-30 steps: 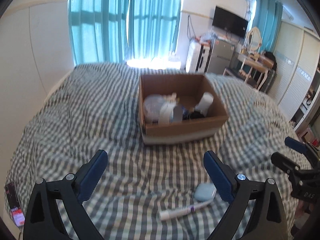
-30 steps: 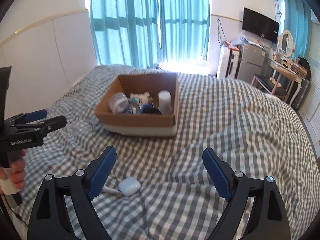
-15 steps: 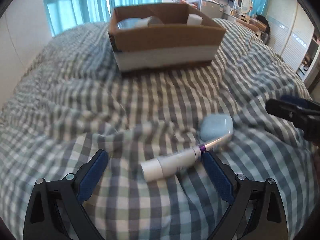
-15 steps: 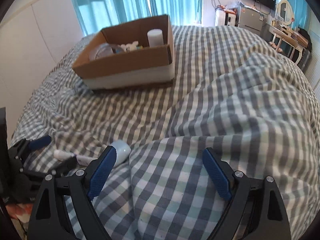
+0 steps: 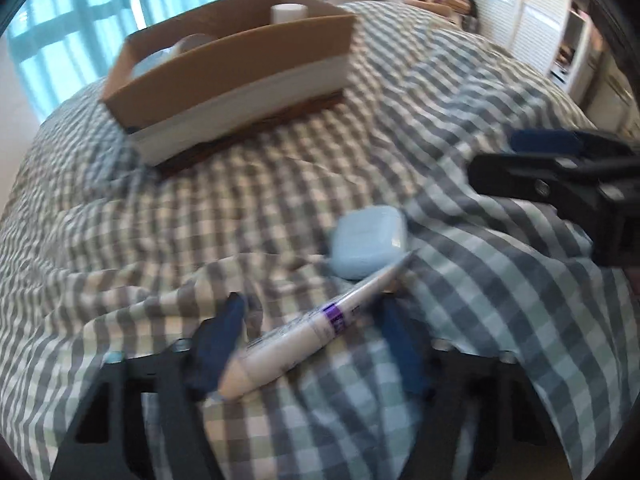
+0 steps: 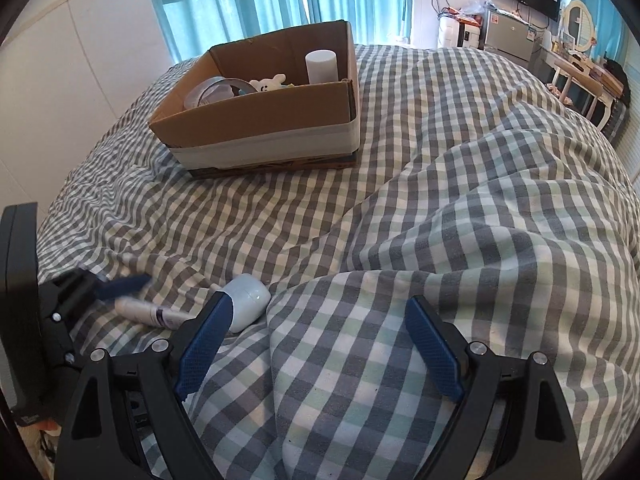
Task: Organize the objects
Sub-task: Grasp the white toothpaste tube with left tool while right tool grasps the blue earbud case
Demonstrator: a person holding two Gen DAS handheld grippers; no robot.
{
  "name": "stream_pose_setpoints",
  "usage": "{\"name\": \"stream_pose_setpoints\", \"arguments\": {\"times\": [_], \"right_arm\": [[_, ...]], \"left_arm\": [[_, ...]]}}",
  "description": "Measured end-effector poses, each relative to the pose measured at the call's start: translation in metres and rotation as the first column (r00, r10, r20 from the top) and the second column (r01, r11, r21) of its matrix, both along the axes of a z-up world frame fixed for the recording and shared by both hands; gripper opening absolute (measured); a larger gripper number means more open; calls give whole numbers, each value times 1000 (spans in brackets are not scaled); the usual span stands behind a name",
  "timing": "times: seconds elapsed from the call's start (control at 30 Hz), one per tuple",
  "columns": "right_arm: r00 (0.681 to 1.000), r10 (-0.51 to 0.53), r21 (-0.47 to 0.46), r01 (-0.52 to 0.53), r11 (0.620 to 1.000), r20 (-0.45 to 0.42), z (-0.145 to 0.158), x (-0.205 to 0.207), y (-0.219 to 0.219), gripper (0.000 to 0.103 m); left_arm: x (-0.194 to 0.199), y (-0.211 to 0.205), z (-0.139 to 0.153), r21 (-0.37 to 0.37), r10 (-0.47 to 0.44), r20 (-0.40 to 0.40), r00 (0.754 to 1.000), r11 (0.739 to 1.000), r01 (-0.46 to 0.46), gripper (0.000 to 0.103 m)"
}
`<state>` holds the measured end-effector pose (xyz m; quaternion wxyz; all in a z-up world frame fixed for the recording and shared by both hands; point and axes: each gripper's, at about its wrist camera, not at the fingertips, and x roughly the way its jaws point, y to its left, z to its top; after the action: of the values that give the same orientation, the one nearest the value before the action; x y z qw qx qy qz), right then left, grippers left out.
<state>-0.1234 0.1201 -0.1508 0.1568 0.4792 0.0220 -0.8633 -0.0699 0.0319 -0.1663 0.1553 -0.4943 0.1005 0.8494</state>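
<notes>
Checked bedspread (image 5: 240,220), motion-blurred tube (image 5: 304,336).

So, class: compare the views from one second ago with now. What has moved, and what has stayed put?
The left gripper came down to the bedspread and is closing around the white tube; a firm grip isn't clear. The right gripper also dropped low, open. The tube, the blue case and the cardboard box haven't shifted.

- Left wrist view: low, close over the bed (image 5: 248,216), facing the cardboard box (image 5: 236,68); blurred
- Right wrist view: higher, further right, facing the same way
- Shared: box, white tube (image 6: 146,311), pale-blue case (image 6: 249,301)
</notes>
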Motion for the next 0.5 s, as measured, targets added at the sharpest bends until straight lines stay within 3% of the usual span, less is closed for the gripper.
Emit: {"name": "stream_pose_setpoints", "arguments": {"times": [0.03, 0.13, 0.33, 0.5], "right_arm": [[1000, 0, 1, 0, 1000, 0, 0, 0, 0, 88], [1000, 1, 3, -1, 1000, -1, 0, 0, 0, 88], [1000, 4, -2, -4, 1000, -8, 1, 3, 1, 88], [1000, 6, 1, -6, 1000, -17, 3, 4, -1, 88]], "left_arm": [[2, 2, 0, 0, -15, -3, 1000, 1000, 15, 53], [5, 6, 1, 8, -51, 0, 999, 999, 51, 41], [12, 1, 14, 12, -38, -14, 999, 999, 38, 30], [19, -17, 32, 67, 4, -28, 1000, 998, -2, 25]]}}
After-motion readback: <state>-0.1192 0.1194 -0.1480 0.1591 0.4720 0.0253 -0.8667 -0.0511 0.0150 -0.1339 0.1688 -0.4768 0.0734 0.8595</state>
